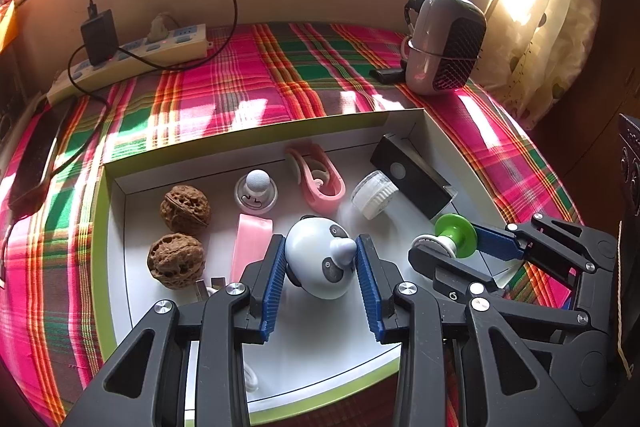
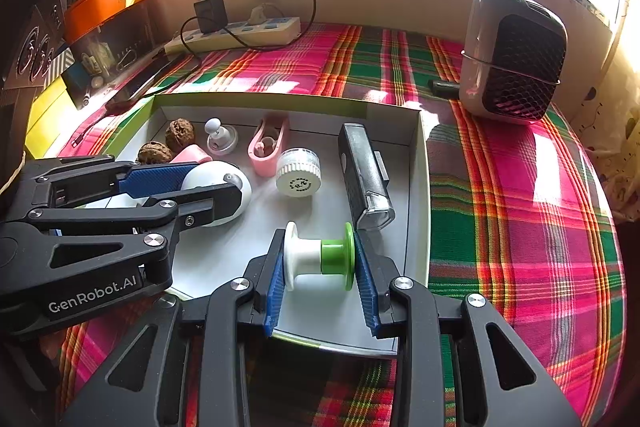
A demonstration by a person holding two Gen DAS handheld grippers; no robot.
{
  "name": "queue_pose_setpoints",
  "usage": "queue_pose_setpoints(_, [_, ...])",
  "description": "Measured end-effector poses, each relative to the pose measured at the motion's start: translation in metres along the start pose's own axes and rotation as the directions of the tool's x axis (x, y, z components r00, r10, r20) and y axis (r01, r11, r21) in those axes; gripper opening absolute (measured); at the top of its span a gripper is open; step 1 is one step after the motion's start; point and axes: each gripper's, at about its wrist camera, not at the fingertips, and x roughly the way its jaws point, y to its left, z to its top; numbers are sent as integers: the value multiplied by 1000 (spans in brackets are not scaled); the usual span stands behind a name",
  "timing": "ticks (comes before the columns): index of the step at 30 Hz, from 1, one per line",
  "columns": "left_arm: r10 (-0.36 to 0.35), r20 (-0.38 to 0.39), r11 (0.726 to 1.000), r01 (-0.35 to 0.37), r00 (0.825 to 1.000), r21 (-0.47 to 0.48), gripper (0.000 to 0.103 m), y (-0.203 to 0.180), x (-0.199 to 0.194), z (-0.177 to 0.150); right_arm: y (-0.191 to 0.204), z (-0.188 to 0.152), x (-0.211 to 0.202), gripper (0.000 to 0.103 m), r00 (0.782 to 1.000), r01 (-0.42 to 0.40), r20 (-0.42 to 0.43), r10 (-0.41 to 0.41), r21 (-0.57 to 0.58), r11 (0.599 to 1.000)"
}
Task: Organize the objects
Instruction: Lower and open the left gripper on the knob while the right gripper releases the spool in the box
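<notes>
Your left gripper (image 1: 320,263) has its blue pads against both sides of the panda toy (image 1: 320,259), so the fingers are clamped on it. Your right gripper (image 2: 320,259) is clamped on the green-and-white spool (image 2: 320,255), one pad on each end flange. Gripping the flanges keeps the spool from rolling; gripping the panda across its round body centres it between the pads.

Both items sit over the near part of the white tray (image 2: 416,187), which rests on the plaid cloth (image 2: 520,207). The tray already contains two walnuts (image 1: 184,209), a pink clip (image 1: 320,179), a white jar (image 1: 374,193), a black flashlight (image 2: 364,175), a pink strip (image 1: 250,243) and a small knob on a clear base (image 1: 256,187).

Observe the clearances. The spool lies close to the flashlight's near end and to the tray's right wall. The two grippers work side by side, near each other. Open floor remains between the panda and the spool. The cloth to the right of the tray is bare as far as the heater (image 2: 516,55).
</notes>
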Motion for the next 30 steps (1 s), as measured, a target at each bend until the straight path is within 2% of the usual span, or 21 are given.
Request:
queue_pose_setpoints(21, [5, -4, 1000, -5, 1000, 1, 33, -1, -1, 0, 1, 0, 0, 34, 1000, 13, -1, -13, 1, 1000])
queue_pose_setpoints(30, [10, -3, 1000, -10, 1000, -2, 34, 0, -3, -1, 3, 0, -2, 40, 1000, 19, 0, -19, 0, 1000])
